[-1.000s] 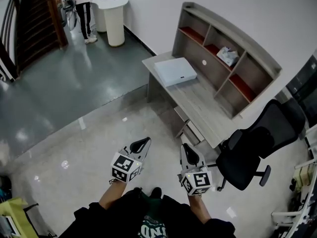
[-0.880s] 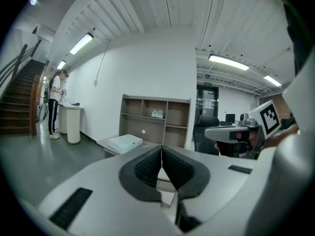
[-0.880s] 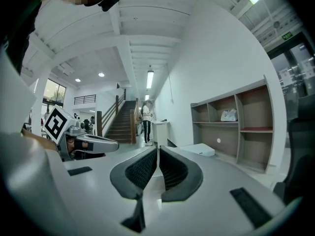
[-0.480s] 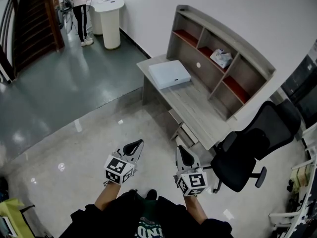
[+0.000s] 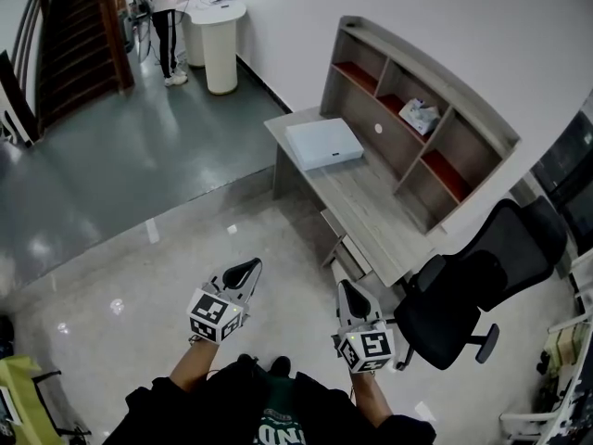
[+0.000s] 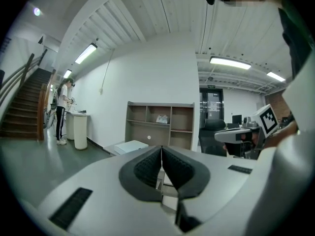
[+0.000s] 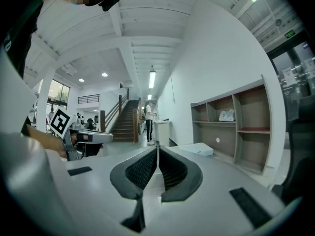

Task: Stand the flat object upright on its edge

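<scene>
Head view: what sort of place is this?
Probably an office or a lobby-like workspace: a wooden desk with a shelf unit on it, a black office chair beside it, and a staircase rising off a glossy floor.

Wooden desk [image 5: 371,202], flat white box [image 5: 323,143] lying on it

Head view overhead; gripper views toward desk [image 5: 366,197]

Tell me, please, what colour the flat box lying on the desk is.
The flat box is white, clearest in the head view.
</scene>
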Available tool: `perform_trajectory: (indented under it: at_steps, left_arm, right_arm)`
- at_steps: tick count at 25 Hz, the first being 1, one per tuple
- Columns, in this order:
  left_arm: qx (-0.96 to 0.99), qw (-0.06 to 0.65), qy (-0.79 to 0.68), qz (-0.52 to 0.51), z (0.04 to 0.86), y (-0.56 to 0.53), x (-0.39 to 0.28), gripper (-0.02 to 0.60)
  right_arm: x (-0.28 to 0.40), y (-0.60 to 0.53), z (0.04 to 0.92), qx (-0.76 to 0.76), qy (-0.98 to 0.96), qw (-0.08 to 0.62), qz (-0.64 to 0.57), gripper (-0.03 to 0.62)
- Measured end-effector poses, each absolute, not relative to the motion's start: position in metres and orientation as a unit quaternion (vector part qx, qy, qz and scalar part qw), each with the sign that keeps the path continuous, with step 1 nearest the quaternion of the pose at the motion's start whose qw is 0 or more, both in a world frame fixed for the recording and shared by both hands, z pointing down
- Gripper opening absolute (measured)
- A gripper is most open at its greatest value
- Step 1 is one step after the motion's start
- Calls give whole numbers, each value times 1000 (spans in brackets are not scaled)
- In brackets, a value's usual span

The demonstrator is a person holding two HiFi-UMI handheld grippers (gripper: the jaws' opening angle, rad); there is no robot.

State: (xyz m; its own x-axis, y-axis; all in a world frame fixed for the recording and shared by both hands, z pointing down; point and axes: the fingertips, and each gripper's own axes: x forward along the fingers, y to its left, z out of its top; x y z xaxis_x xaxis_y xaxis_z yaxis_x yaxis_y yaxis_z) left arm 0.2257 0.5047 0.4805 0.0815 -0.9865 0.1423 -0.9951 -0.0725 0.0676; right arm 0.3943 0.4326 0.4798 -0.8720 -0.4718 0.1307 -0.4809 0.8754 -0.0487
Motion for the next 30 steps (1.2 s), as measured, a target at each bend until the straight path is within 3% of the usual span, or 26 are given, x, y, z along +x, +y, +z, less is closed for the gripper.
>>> perform_trajectory:
  at_steps: [14,30]
  left_arm:
    - [735,84,-673,25,484,498,205,15]
    - [764,86,-639,31,486,386,81,15]
  right_arm:
    - [375,413,486,230,-970,56,59,35]
    - [240,325,482,251,-964,70,58,35]
